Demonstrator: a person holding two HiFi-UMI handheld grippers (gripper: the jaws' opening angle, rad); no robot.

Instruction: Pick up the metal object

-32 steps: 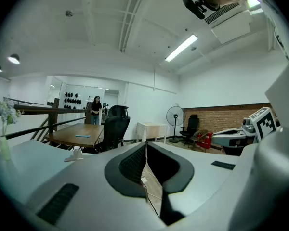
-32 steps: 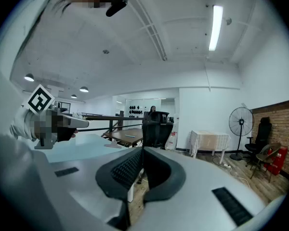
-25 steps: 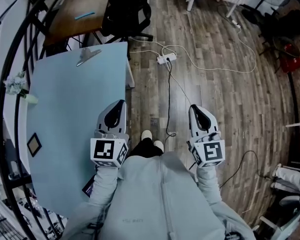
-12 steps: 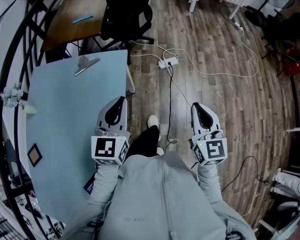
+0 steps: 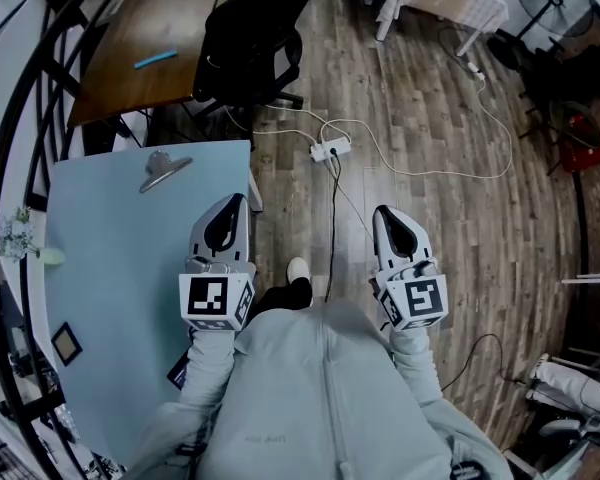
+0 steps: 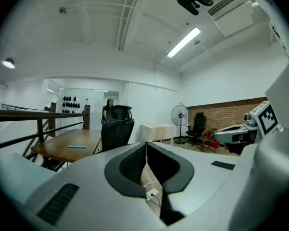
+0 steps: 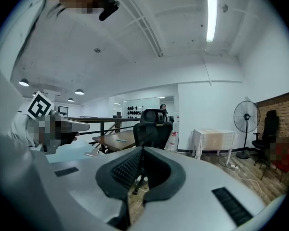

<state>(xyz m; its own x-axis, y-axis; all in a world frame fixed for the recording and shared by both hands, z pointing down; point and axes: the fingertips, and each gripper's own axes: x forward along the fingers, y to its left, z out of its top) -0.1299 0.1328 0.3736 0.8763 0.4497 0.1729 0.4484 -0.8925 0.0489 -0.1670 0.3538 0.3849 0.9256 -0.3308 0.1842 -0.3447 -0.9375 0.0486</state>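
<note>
Metal object (image 5: 165, 169) on blue table (image 5: 110, 258), left tongs (image 5: 235, 201), right tongs (image 5: 383, 212) both closed

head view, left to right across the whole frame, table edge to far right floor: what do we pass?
white flowers → metal object → left gripper → power strip → right gripper → red item
</note>
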